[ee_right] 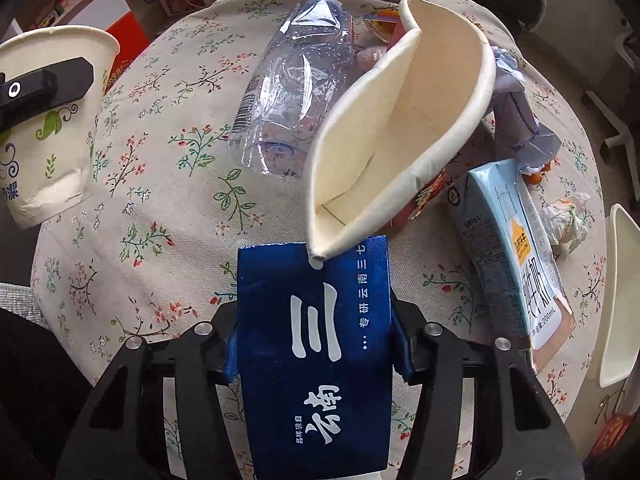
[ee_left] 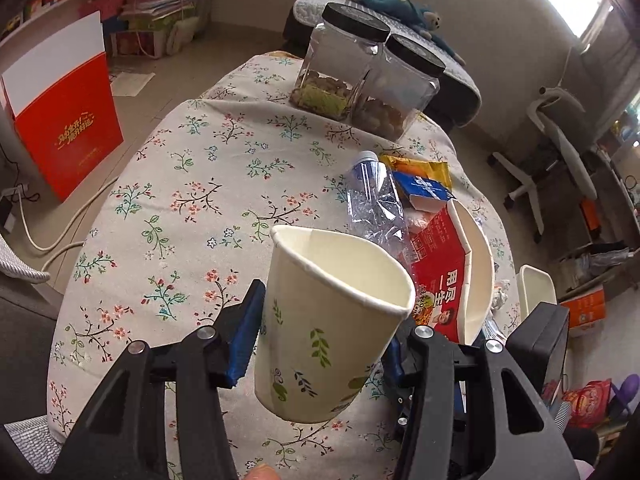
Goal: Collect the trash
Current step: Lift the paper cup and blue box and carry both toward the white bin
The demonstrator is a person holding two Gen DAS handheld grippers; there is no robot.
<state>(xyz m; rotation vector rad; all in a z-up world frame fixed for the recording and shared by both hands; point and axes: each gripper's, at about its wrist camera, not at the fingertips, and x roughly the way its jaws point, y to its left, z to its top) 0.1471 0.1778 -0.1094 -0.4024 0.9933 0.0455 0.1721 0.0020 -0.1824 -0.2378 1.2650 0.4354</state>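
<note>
On the surface (ee_left: 168, 200), two lidded jars (ee_left: 352, 76) stand side by side at the far edge. Nearer, a crushed plastic bottle (ee_right: 292, 92) lies just left of a flattened noodle bowl (ee_right: 400, 128), with a milk carton (ee_right: 508, 256) to the bowl's right and crumpled paper (ee_right: 568, 220) beyond that. A paper cup (ee_right: 48, 120) hangs at far left.

White leaf-printed cup (ee_left: 328, 332), navy box (ee_right: 316, 356), floral tablecloth (ee_left: 180, 200).
</note>
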